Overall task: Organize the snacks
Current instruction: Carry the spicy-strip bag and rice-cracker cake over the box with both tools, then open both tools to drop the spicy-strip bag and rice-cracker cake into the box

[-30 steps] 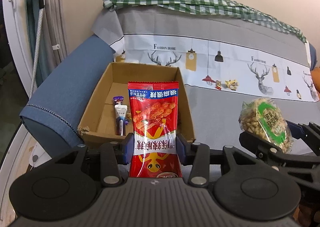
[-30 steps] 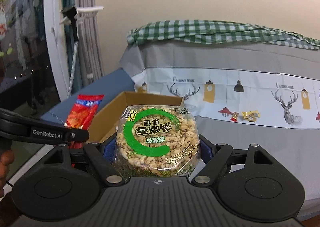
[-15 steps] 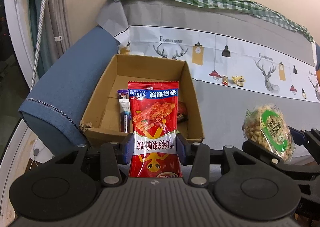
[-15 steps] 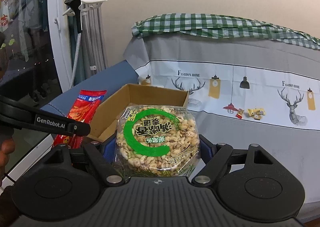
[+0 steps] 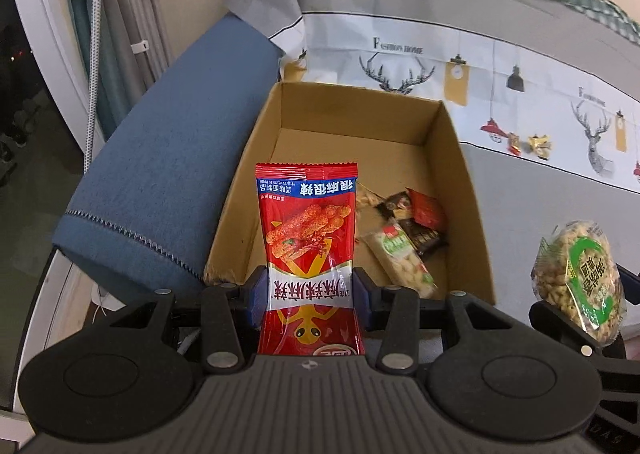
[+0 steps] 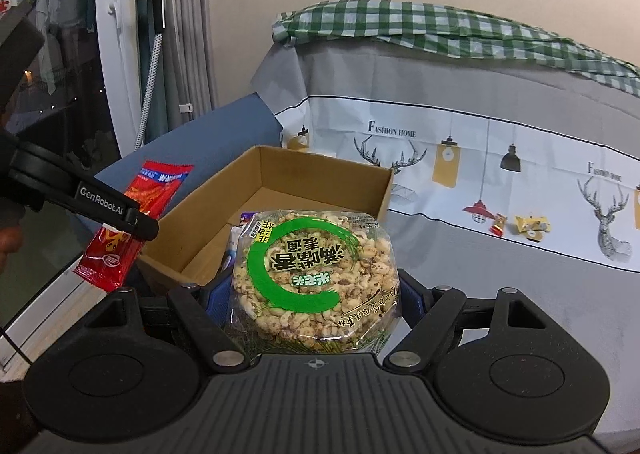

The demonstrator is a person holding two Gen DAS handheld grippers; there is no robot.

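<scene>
My left gripper (image 5: 308, 292) clamps the red spicy-strip packet (image 5: 308, 238) above the cardboard box (image 5: 464, 189); only this view shows wrapped snacks (image 5: 404, 230) inside. My right gripper (image 6: 314, 296) clamps the rice-puff cake pack (image 6: 314, 278) beside the box.

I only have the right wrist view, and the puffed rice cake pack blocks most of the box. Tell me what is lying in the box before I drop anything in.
Observer: The left wrist view shows small wrapped snacks on the floor of the cardboard box, bunched toward its near right corner.
Operator: Report the far half of the box.
Observer: The floor there is bare cardboard.
Operator: Confirm the left gripper's hold on the red packet.
Observer: The left gripper is shut on the red snack packet, pads on its lower part, top end standing up in front of the box.
</scene>
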